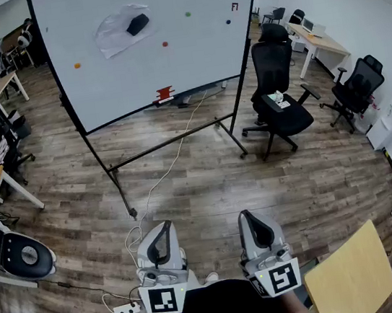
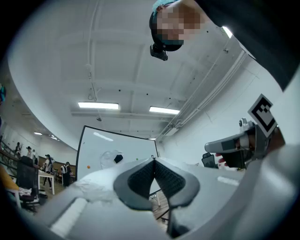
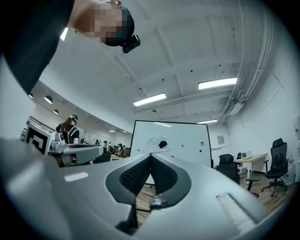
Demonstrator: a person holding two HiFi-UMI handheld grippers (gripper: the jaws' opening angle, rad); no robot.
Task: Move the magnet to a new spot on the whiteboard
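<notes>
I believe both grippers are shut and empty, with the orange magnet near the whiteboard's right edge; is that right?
Not quite: the orange magnet sits near the left edge of the whiteboard, as the head view shows. The rest holds: the left gripper and the right gripper are both shut and empty.

the left gripper (image 2: 153, 161) is aiming up at the distant whiteboard (image 2: 101, 150), jaws pressing together on nothing, while the right gripper (image 2: 211, 147) is hovering at the right edge.
</notes>
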